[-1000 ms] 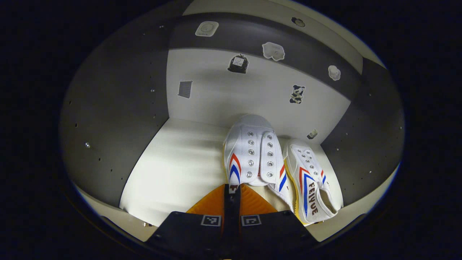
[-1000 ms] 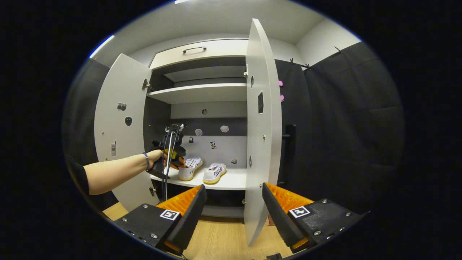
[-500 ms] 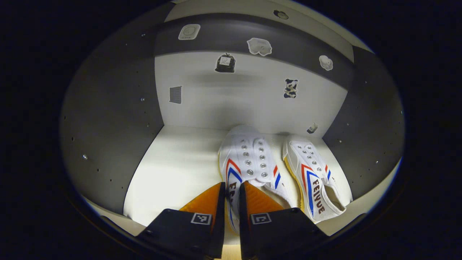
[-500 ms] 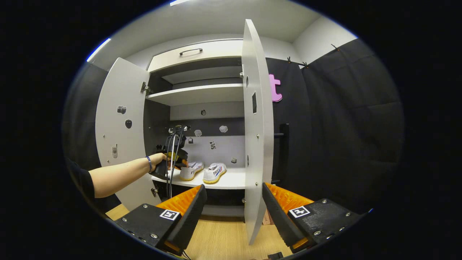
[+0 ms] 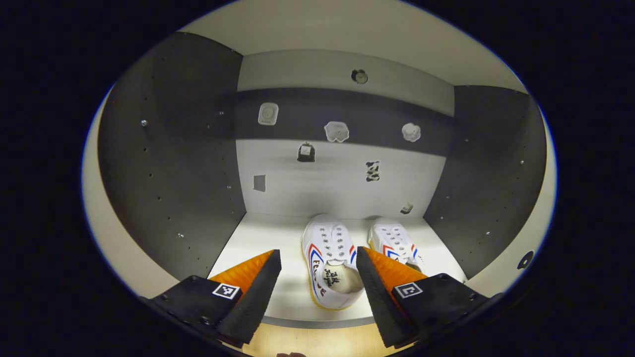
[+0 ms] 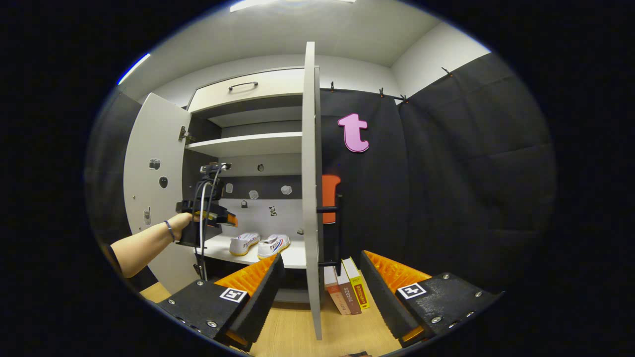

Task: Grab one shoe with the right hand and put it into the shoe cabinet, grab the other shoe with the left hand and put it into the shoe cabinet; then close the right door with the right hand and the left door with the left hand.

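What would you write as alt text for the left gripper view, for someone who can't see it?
Two white shoes, the left shoe and the right shoe, sit side by side on a pale shelf inside an open shoe cabinet, toes toward the back wall. The left gripper is open in front of them, touching neither shoe. Small stickers dot the back wall.

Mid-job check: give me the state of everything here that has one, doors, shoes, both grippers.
Left gripper: open, holding nothing.
Right gripper: open, empty.
Left shoe: on the shelf, upright.
Right shoe: on the shelf beside it, upright.
Left door: open.
Right door: open, edge-on.
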### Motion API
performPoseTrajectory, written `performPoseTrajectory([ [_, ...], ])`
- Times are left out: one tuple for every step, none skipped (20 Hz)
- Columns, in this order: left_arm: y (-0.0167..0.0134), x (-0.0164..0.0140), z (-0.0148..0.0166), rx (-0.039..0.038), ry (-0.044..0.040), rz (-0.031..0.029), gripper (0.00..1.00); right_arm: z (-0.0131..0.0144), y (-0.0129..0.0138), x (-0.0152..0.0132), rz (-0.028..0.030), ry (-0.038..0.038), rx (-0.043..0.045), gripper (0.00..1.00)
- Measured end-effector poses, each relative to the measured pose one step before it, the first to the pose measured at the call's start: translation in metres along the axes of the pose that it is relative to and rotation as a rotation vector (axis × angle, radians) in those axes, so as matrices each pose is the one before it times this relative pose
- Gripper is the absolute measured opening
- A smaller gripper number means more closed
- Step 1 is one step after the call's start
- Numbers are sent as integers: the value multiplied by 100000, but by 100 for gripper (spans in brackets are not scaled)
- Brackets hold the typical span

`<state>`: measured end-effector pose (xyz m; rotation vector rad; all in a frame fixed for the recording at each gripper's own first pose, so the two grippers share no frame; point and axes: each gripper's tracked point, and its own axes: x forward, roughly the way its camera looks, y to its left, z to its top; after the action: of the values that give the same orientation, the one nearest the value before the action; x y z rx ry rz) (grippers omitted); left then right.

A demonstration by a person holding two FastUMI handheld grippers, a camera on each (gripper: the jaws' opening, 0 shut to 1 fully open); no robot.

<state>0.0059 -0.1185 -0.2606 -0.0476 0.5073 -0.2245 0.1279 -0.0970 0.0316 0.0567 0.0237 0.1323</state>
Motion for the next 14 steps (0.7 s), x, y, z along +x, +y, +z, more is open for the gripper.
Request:
performPoseTrajectory([
  [-306, -1647, 529, -608, -2791, -895, 98, 518, -1017, 224, -1369, -1101, -851, 94],
  [-373, -1759, 667, -667, -2911, -1005, 97, 531, -958, 224, -1214, -1142, -913, 94],
  [-399, -1840, 627, 4, -2958, -787, 97, 316, -789, 378, -940, -818, -1111, 94],
  [-72, -1769, 526, 337, -2032, 455, 97, 272, -678, 333, -589, -782, -1021, 94],
  [62, -1766, 438, 902, -2060, 591, 97, 40, -438, 480, -29, 69, -680, 94],
  [106, -1828, 542, 1098, -2417, 831, 97, 14, -271, 338, 488, -272, -441, 94],
  [303, -1661, 524, 939, -2412, 1439, 97, 7, -112, 473, 537, -222, -428, 94],
  [477, -1893, 477, 1024, -2880, 1611, 97, 5, -112, 465, 906, -189, -252, 94],
  [508, -1850, 646, 1041, -3316, 1766, 97, -48, 86, 386, 1470, 61, 398, 94],
  [463, -1887, 678, 1069, -3180, 1037, 96, 38, 288, 477, 2889, -48, 680, 94],
  [261, -1901, 408, 973, -2456, 312, 96, -14, 276, 465, 3397, -262, 548, 94],
  [158, -1794, 316, 472, -1695, -674, 96, -264, 54, 596, 3338, 820, 92, 94],
  [185, -1785, 238, 144, -985, -639, 96, -274, 55, 541, 3441, 483, 138, 95],
  [306, -1558, 106, 419, -266, -201, 95, -368, -17, 464, 3362, 961, 775, 95],
])
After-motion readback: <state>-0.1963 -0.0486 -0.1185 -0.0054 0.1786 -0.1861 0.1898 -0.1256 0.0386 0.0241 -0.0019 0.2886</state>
